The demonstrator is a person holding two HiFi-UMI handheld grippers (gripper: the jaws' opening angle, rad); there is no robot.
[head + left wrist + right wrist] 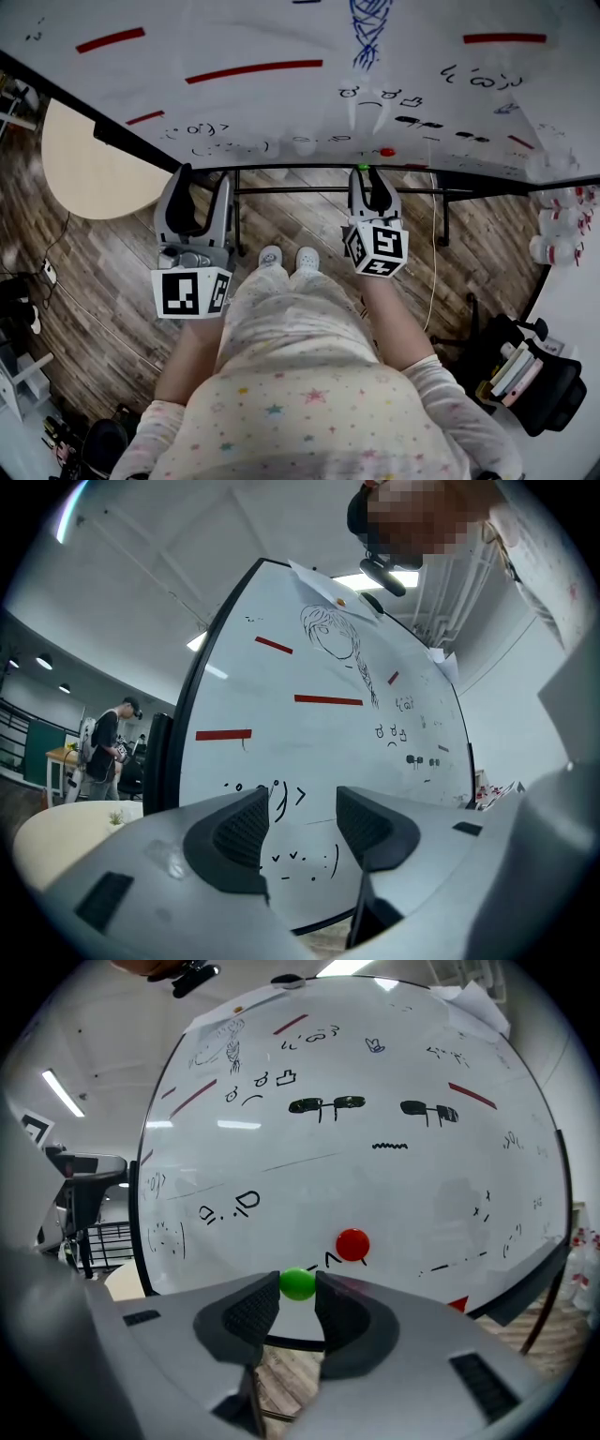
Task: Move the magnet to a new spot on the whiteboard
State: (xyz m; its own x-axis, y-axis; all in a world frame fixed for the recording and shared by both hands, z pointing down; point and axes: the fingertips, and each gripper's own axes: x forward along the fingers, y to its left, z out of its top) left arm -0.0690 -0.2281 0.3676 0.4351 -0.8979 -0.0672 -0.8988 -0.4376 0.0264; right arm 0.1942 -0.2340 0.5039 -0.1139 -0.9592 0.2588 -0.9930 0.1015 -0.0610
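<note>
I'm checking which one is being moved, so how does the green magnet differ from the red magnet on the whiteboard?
The green magnet is clamped between the jaws of the right gripper; the red magnet stands free, untouched. In the right gripper view the green magnet sits lower and left of the red magnet. Both are small, round and low on the whiteboard.

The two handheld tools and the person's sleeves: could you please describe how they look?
The left tool and right tool are grey plastic with dark ribbed pads, each carrying a white cube with black square markers. The sleeves are pale with small coloured stars.
</note>
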